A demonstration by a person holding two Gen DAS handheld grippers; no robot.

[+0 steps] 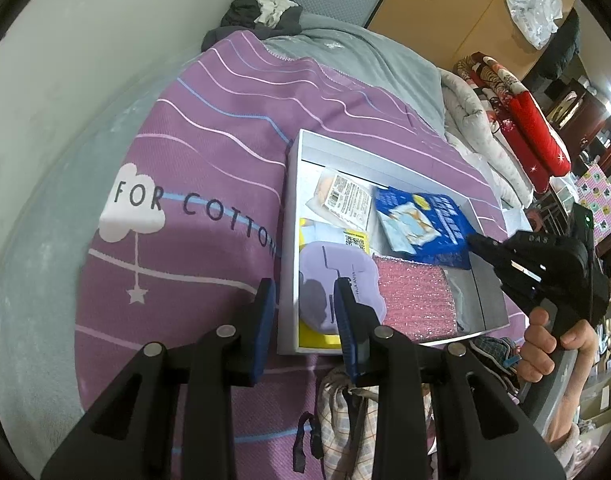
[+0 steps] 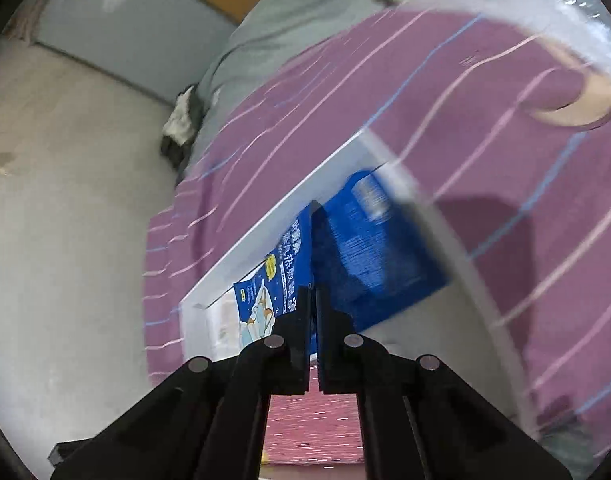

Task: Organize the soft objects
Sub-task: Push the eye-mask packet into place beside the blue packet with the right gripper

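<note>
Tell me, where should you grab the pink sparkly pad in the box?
Probably by the pink pad's near edge, coming down from above on the open front side. It lies flat in the box, the purple pouch crowds one side and the blue packet sits behind it, so that edge looks the freest.

Box [image 1: 293,240] on bed: interior nearly full. Blue packet [image 1: 421,228], white pouch [image 1: 345,200], lilac case [image 1: 337,292] and pink pad [image 1: 417,300] crowd the floor; bare strip only along its right wall. Right tongs [image 1: 475,242] block the right rim. Left tongs [image 1: 305,316] straddle the left wall. Purple blanket [image 1: 209,152] left of box: open passage.
</note>
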